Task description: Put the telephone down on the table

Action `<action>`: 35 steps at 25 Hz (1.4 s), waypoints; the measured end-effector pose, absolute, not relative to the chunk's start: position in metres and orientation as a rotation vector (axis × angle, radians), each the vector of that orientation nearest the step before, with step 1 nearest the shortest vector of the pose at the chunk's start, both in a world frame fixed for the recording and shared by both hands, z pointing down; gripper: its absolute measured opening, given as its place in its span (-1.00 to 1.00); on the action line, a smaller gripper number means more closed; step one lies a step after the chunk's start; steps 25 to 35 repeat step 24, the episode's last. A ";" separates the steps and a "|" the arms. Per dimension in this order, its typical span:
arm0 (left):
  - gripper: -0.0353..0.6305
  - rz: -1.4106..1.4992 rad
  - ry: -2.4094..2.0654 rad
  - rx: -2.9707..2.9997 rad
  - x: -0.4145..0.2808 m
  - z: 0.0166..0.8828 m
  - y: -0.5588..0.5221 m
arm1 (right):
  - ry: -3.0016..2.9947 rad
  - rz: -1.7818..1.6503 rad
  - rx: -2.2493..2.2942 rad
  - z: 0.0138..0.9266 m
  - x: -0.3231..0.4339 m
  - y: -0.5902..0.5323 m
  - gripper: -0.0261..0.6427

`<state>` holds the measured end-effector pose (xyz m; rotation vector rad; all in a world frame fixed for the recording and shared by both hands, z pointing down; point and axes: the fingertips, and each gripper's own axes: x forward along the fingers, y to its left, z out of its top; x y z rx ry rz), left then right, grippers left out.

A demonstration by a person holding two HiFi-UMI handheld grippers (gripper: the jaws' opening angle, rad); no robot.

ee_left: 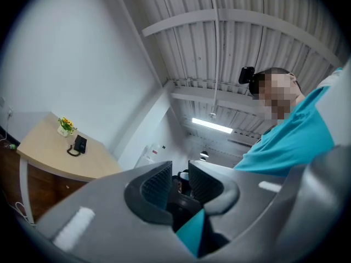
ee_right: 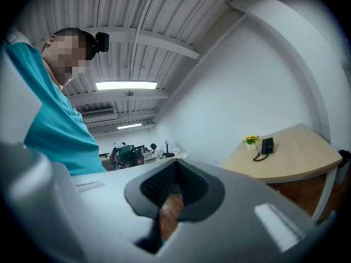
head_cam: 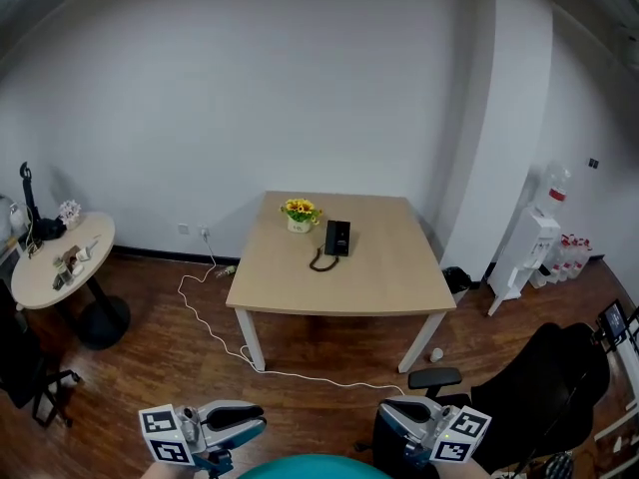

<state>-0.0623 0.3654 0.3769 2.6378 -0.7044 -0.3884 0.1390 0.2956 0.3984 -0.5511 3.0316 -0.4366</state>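
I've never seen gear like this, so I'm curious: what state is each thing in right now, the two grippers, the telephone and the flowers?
Left gripper: jaws a narrow gap apart, empty.
Right gripper: jaws together, empty.
Telephone: on the table, untouched; handset too small to judge.
Flowers: upright in their pot, beside the telephone.
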 end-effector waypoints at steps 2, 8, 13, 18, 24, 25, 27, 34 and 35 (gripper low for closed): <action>-0.59 -0.366 -0.714 2.635 -0.071 0.382 0.367 | 3.046 -0.433 -0.553 0.401 0.125 0.300 -0.92; -0.59 -0.367 -0.691 2.658 -0.082 0.379 0.367 | 3.079 -0.396 -0.560 0.400 0.101 0.306 -0.92; -0.59 -0.387 -0.688 2.658 -0.089 0.379 0.369 | 3.090 -0.375 -0.568 0.398 0.098 0.308 -0.92; -0.59 -0.390 -0.692 2.668 -0.090 0.378 0.367 | 3.096 -0.356 -0.576 0.396 0.099 0.305 -0.92; -0.59 -0.390 -0.697 2.671 -0.092 0.375 0.362 | 3.096 -0.343 -0.573 0.392 0.099 0.301 -0.92; -0.59 -0.390 -0.697 2.671 -0.092 0.375 0.362 | 3.096 -0.343 -0.573 0.392 0.099 0.301 -0.92; -0.59 -0.390 -0.697 2.671 -0.092 0.375 0.362 | 3.096 -0.343 -0.573 0.392 0.099 0.301 -0.92; -0.59 -0.390 -0.697 2.671 -0.092 0.375 0.362 | 3.096 -0.343 -0.573 0.392 0.099 0.301 -0.92; -0.59 -0.390 -0.697 2.671 -0.092 0.375 0.362 | 3.096 -0.343 -0.573 0.392 0.099 0.301 -0.92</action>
